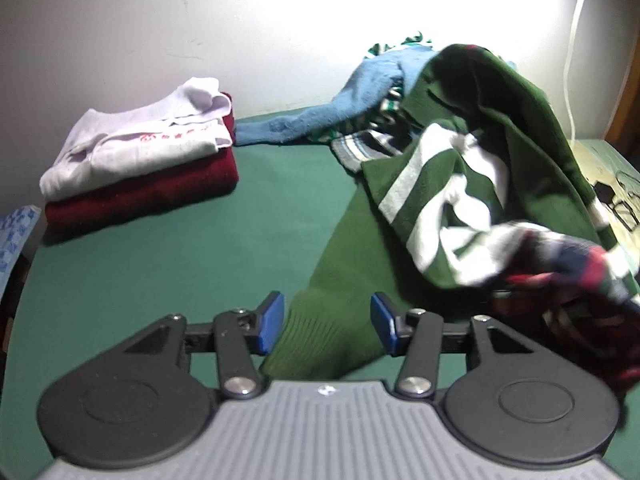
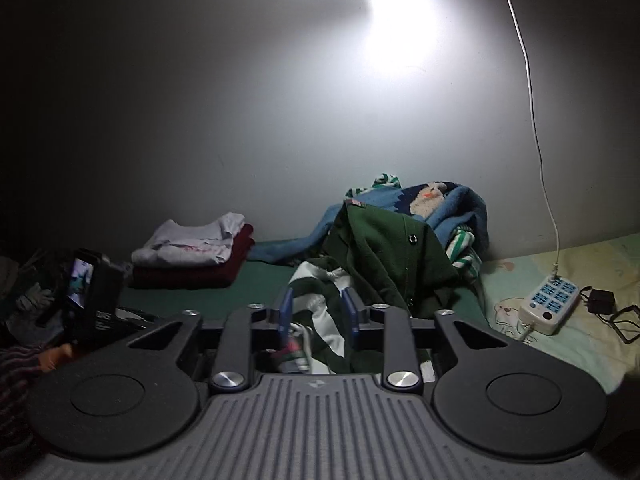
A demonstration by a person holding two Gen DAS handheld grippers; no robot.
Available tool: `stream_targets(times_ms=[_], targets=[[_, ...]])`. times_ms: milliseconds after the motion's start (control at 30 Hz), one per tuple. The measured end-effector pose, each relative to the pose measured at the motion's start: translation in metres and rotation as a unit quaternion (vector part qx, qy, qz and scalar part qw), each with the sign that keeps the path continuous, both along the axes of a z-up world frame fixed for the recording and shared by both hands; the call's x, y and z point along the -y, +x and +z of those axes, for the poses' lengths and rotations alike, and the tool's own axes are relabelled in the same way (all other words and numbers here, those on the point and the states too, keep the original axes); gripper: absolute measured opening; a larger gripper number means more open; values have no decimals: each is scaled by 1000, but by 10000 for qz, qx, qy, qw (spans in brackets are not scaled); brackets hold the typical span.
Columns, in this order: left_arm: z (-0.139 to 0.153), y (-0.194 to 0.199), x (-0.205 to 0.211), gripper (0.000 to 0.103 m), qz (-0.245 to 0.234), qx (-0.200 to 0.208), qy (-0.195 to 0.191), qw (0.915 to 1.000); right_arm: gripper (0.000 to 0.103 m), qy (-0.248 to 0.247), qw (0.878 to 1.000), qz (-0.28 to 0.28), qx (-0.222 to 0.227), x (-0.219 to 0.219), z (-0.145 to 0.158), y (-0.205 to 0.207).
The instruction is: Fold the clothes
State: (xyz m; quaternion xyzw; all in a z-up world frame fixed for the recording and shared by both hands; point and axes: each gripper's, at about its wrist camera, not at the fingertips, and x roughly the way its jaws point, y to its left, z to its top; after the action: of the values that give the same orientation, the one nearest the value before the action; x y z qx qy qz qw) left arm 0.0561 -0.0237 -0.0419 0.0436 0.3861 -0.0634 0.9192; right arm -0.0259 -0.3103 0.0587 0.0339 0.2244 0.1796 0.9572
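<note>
With my left hand-held gripper (image 1: 327, 326) spread astride the dark green knit cardigan's ribbed cuff (image 1: 320, 340) at lower centre, and my right hand-held gripper (image 2: 318, 312) spread too, I should pinch squarely before pulling the sleeve flat.

A strong lamp glare (image 2: 394, 12) burns out the upper wall (image 2: 160, 100) in the right wrist view, and the rest of that picture falls away into deep shadow — the left edge is almost black. The left wrist view is brighter, with white glare on the wall above the clothes pile (image 1: 460, 128). The nearest fabric at right is smeared by motion blur. Both views bow at the edges — dark corners.
</note>
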Motion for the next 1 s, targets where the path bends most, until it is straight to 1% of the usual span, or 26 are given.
stream_targets(times_ms=[33,67,100,133,200,267,333,367,433,467,500,533,567,633,667,700,767,833,900,933,967,1000], targets=[[-1,-8,1,66,-71,41,28,10000,51,-199,9997,-94,-99,-5,-11,3],[-3,-14,2,70,-114,54,44,9999,53,-403,9988,-170,-202,-11,-22,6],[-5,-20,3,77,-155,63,59,9998,56,-625,9974,-135,-326,-15,-35,10],[-7,-24,3,80,-201,23,72,9998,57,-796,9959,-119,-400,-20,-45,14],[-8,-30,2,80,-235,-54,22,9997,58,-1133,9921,-104,-531,-29,-65,21],[-6,-34,-2,80,-194,-108,-125,9997,59,-1405,9886,-318,-428,-35,-75,25],[-2,-35,-5,84,-189,-198,-461,9986,61,-1738,9822,-613,-353,-38,-81,37],[0,-36,-3,84,-217,-204,-536,9981,62,-1871,9785,-780,-380,-37,-84,47],[5,-35,6,88,-298,-107,-448,9985,63,-1963,9729,-1056,-613,-31,-94,69],[7,-34,13,89,-339,-29,-368,9987,63,-1940,9708,-1179,-779,-26,-100,81],[9,-32,18,90,-371,29,-317,9988,63,-1719,9718,-1261,-1003,-18,-107,92],[9,-29,24,90,-383,57,-186,9991,63,-1495,9723,-1324,-1219,-10,-114,102],[8,-26,30,89,-393,80,-44,9992,61,-1255,9741,-1272,-1384,-4,-119,109],[8,-21,41,78,-422,92,207,9989,35,-884,9748,-1160,-1687,6,-125,117],[8,-18,44,79,-439,67,197,9988,12,-836,9760,-1095,-1687,6,-123,116],[8,-16,47,81,-456,40,172,9988,12,-800,9773,-1027,-1672,5,-120,114],[10,-14,51,86,-465,23,115,9988,12,-800,9824,-829,-1468,0,-109,102],[9,-11,60,90,-478,-26,207,9986,11,-633,9858,-737,-1366,3,-98,89],[6,-7,71,89,-479,-183,395,9979,10,-358,9887,-717,-1267,9,-86,76],[6,-6,75,88,-472,-212,445,9977,9,-226,9898,-707,-1218,12,-81,70],[6,-4,79,88,-451,-242,487,9975,6,-121,9906,-692,-1177,16,-76,63],[6,-3,81,88,-416,-290,515,9974,6,-17,9912,-678,-1136,21,-71,57]])
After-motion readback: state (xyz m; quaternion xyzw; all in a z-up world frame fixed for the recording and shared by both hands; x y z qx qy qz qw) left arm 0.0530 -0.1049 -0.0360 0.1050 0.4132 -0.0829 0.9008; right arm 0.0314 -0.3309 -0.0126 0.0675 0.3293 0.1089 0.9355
